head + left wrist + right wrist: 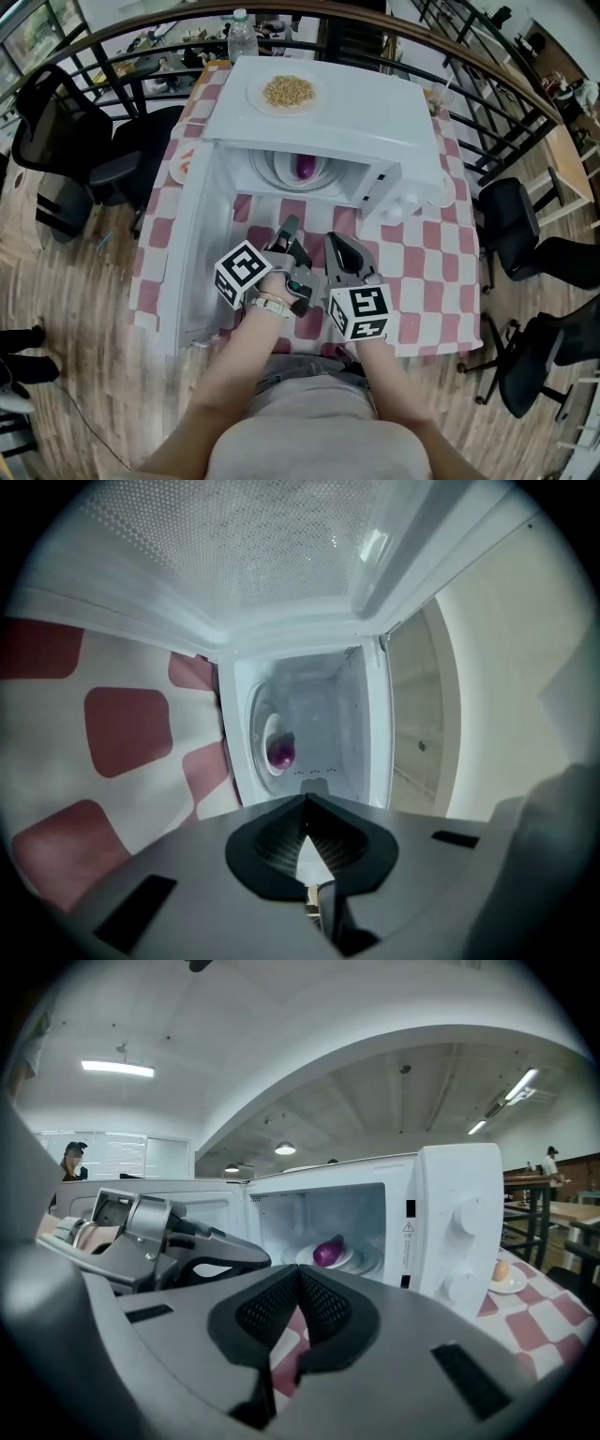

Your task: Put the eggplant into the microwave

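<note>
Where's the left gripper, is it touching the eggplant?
Apart. The left gripper view shows the eggplant on its plate inside the microwave, far beyond the shut left gripper.

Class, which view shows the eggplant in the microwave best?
The right gripper view: the eggplant lies unobstructed on its plate. The head view shows only a purple sliver; the left gripper view shows it small and blurry.

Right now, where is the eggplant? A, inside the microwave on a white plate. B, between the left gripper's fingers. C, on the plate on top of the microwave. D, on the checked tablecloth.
A: the purple eggplant lies on the white plate inside the open microwave.
</note>
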### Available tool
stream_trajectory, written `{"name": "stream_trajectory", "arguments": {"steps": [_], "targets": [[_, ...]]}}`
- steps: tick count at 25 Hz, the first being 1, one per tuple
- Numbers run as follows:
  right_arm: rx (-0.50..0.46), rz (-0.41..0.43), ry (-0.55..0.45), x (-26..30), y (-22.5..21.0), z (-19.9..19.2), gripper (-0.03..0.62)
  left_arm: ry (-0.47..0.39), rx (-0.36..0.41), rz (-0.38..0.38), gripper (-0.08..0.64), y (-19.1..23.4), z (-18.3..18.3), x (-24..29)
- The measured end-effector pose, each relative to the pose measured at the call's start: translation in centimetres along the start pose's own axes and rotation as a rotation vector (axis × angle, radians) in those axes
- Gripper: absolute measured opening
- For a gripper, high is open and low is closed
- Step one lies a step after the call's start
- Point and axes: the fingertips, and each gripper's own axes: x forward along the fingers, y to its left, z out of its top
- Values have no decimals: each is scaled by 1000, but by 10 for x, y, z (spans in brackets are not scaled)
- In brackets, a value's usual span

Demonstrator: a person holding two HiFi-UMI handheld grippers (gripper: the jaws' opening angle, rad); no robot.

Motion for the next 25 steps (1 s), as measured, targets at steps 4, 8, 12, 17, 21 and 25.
{"name": "stream_trajectory", "arguments": {"steps": [4, 8, 12, 17, 21, 25], "targets": [[6, -7, -21, -5, 0, 5, 25, 13, 74, -31, 3, -9, -6, -6], [-6, -16, -55, -12, -1, 12, 23, 34, 180, -66, 3, -22, -16, -11], [-22, -24, -97, -18, -2, 20, 23, 49, 322, -94, 2, -34, -24, -15], [-30, -11, -120, -20, -1, 26, 23, 0, 521, -118, 2, -48, -23, -21], [-35, -13, -138, -23, -2, 32, 23, -10, 745, -140, 2, -64, -29, -24], [-46, -11, -148, -24, -2, 33, 23, -33, 1008, -169, 2, -83, -36, -27]]}}
